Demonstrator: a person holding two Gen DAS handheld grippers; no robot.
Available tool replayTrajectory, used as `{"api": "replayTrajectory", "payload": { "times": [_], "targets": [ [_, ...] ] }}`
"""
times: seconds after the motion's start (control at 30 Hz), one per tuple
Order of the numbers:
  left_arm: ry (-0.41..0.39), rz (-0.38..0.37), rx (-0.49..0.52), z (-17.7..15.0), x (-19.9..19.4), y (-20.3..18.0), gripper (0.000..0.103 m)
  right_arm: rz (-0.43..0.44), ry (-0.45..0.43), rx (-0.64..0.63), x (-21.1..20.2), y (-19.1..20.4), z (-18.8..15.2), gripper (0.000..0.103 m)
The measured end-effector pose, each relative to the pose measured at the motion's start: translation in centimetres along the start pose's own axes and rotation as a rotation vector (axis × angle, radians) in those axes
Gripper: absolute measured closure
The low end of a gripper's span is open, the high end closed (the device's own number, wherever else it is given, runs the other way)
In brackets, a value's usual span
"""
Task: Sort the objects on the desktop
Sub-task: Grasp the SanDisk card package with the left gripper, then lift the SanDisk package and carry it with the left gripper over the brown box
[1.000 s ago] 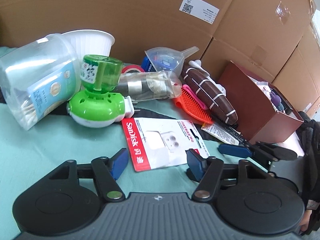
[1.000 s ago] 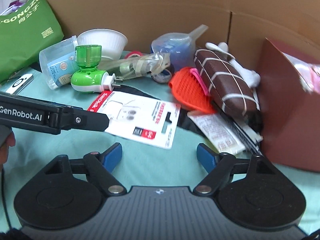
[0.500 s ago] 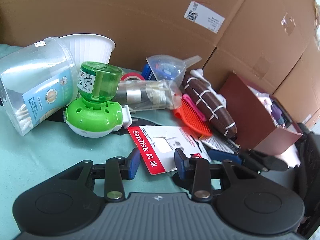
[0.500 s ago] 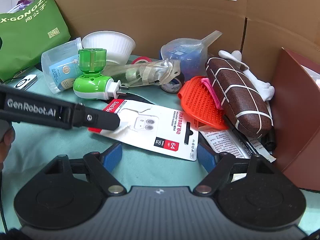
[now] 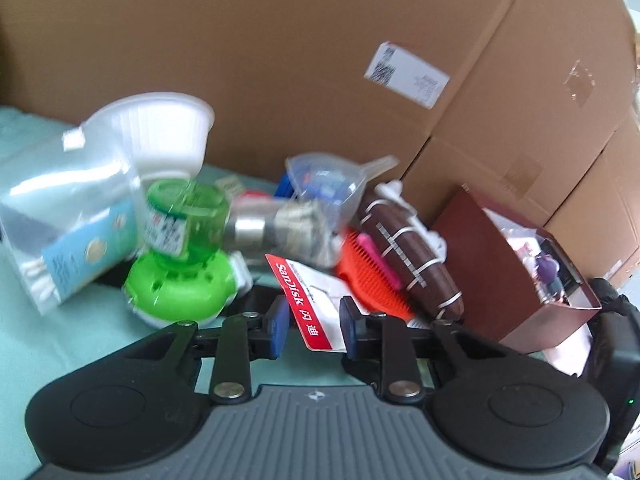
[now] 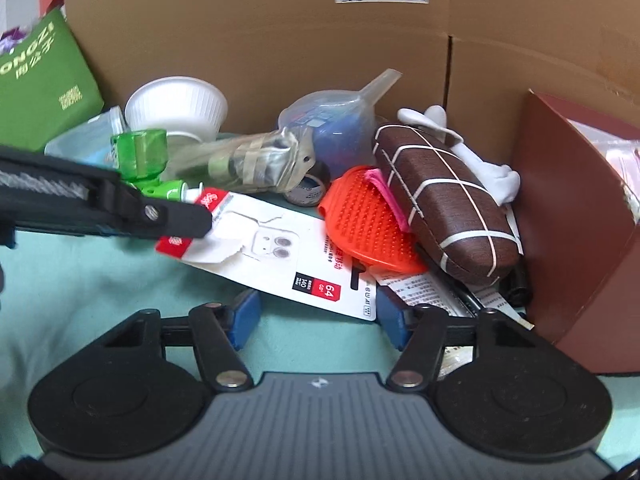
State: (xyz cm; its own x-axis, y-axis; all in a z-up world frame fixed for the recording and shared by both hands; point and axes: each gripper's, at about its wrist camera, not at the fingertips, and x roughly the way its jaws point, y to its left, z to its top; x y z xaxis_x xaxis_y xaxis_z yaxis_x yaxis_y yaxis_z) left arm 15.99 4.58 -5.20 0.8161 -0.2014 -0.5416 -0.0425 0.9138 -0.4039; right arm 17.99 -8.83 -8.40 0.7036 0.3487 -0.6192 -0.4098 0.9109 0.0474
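My left gripper [image 5: 313, 326] is shut on the red end of a white SanDisk card package [image 5: 310, 302] and holds it tilted up off the teal cloth. In the right wrist view the left gripper's black fingers [image 6: 176, 220] clamp the package's [image 6: 280, 256] left end. My right gripper [image 6: 316, 314] is open and empty, low over the cloth just in front of the package's lower edge. A dark red box [image 5: 516, 276] with items inside stands at the right.
Behind the package lie a green plug-in repellent [image 5: 180, 280], a clear cotton-swab tub [image 5: 68, 216], a white bowl [image 6: 176, 106], a clear funnel [image 6: 340, 120], an orange brush [image 6: 368, 228] and a brown checked case [image 6: 444, 204]. Cardboard boxes [image 6: 280, 60] wall the back.
My left gripper closed on the SanDisk package and lifted its red end off the cloth. The right gripper moved forward, closer to the package, still open.
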Motion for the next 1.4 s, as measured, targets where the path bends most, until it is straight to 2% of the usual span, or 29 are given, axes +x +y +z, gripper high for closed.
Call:
{"api": "replayTrajectory", "payload": {
  "times": [0.13, 0.2, 0.27, 0.33, 0.4, 0.43, 0.47, 0.67, 1.0, 1.17, 1.4],
  "targets": [
    [-0.015, 0.013, 0.024, 0.4, 0.1, -0.9, 0.075, -0.003, -0.009, 0.043, -0.2, -0.5, 0.0, 0.049],
    [-0.023, 0.023, 0.018, 0.7, 0.3, -1.1, 0.071, -0.014, -0.017, 0.052, -0.5, -0.6, 0.0, 0.055],
    [-0.030, 0.019, 0.008, 0.7, 0.7, -1.3, 0.062, -0.031, -0.034, 0.057, -0.7, -0.6, -0.1, 0.062],
    [0.008, 0.005, 0.015, 0.8, 1.7, -1.7, 0.062, -0.037, -0.052, 0.057, -1.1, -0.5, 0.0, 0.064],
    [0.052, -0.016, 0.027, 0.7, 2.8, -2.2, 0.068, -0.037, -0.052, 0.039, -1.1, -0.4, 0.2, 0.066],
    [0.065, -0.026, 0.040, 0.6, 3.1, -2.5, 0.080, -0.041, -0.050, 0.028, -1.0, -0.4, 0.2, 0.067],
    [0.075, -0.032, 0.051, 0.4, 3.3, -2.7, 0.085, -0.046, -0.049, 0.016, -1.0, -0.3, 0.3, 0.071],
    [0.076, -0.046, 0.042, 0.6, 2.9, -2.9, 0.092, -0.037, -0.050, -0.024, -1.5, -0.1, 0.5, 0.081],
    [0.005, -0.090, 0.068, 1.6, -1.1, -4.9, 0.095, 0.033, -0.109, -0.028, -4.5, 1.0, 0.8, 0.095],
    [-0.044, -0.118, 0.126, 2.0, -3.0, -7.4, 0.097, 0.030, -0.169, -0.036, -7.0, 1.4, 1.0, 0.096],
    [-0.098, -0.181, 0.204, 2.8, -4.4, -11.9, 0.097, -0.010, -0.261, -0.012, -10.8, -0.4, 1.6, 0.096]
  ]
}}
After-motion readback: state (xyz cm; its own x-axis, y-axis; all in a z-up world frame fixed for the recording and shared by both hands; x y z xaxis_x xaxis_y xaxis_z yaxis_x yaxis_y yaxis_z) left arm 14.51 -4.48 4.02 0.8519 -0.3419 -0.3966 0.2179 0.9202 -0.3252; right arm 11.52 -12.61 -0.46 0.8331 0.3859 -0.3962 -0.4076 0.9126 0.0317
